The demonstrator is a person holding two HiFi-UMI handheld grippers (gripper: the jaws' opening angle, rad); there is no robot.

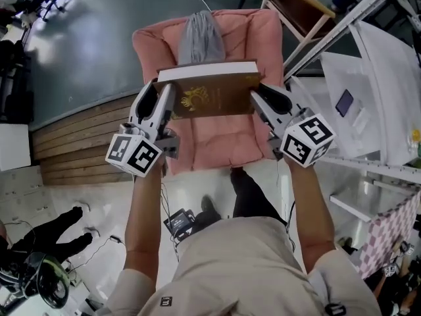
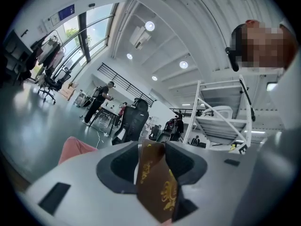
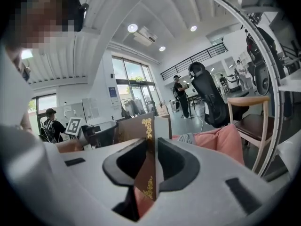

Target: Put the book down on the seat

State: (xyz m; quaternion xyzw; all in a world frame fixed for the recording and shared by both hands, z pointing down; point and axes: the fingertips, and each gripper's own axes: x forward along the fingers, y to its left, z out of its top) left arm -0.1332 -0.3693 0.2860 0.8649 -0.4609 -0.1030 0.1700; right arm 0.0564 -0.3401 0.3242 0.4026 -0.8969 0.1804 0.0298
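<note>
A brown book [image 1: 212, 95] with gold ornament and white page edges hangs level above the pink cushioned seat [image 1: 217, 140]. My left gripper [image 1: 167, 88] is shut on the book's left edge, and my right gripper [image 1: 253, 95] is shut on its right edge. In the left gripper view the brown cover [image 2: 157, 185] stands clamped between the jaws. The right gripper view shows the same cover [image 3: 148, 166] pinched edge-on, with the pink armchair [image 3: 221, 140] beyond it.
A grey cloth [image 1: 200, 35] drapes over the armchair's backrest. A wooden chair [image 1: 299, 8] stands behind at the right, beside a white metal frame [image 1: 342, 28]. Wooden planks [image 1: 79, 143] lie left of the armchair. Cables and a dark device [image 1: 181, 224] sit on the floor by my feet.
</note>
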